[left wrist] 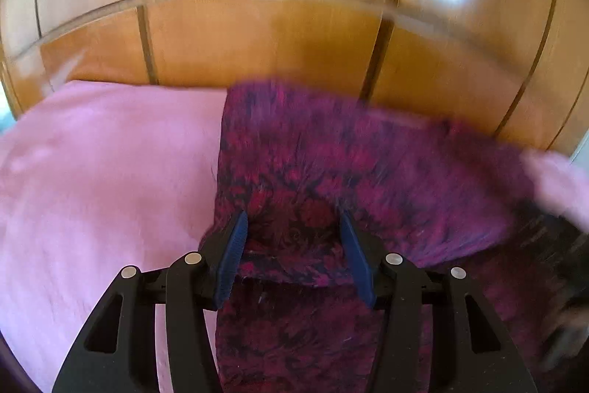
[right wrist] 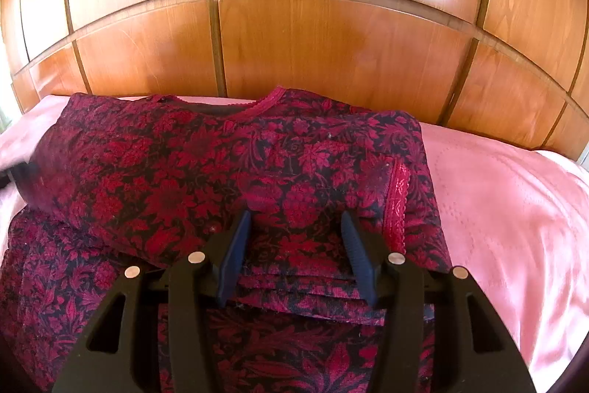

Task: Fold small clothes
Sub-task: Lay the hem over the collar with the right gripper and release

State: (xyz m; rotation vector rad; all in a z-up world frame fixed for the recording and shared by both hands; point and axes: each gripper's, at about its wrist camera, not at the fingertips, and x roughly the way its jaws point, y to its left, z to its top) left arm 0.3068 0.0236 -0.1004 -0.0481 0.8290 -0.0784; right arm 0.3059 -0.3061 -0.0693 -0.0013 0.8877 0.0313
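Where the red-and-black floral garment [right wrist: 206, 172] lies spread on the pink bedspread [right wrist: 515, 209], the right wrist view shows it sharply: its scalloped neckline [right wrist: 272, 98] lies toward the wooden panelled wall [right wrist: 331, 35], a lace-edged sleeve cuff [right wrist: 397, 205] is folded inward over the body, and several stacked fabric edges run just ahead of the right claw [right wrist: 294, 220]. The right claw stands with its two blue-padded fingers [right wrist: 235, 253] well apart above the cloth, nothing pinched between them; whether the tips touch the fabric cannot be told. In the left wrist view, which is heavily motion-blurred, the left claw [left wrist: 292, 220] likewise has its blue fingers [left wrist: 230, 256] spread wide, with the same garment [left wrist: 331, 164] filling the gap between them; a fold of cloth edge crosses between the fingers near their bases, but the fingers do not close on it. The garment's upper portion appears lifted or draped across the right half of that view, its pattern smeared. To the left of it the pink bedspread [left wrist: 103, 179] is bare, and the wooden panelled wall [left wrist: 257, 35] rises behind the bed. A blurred pale shape [left wrist: 559, 179] at the right margin of the left view cannot be identified.
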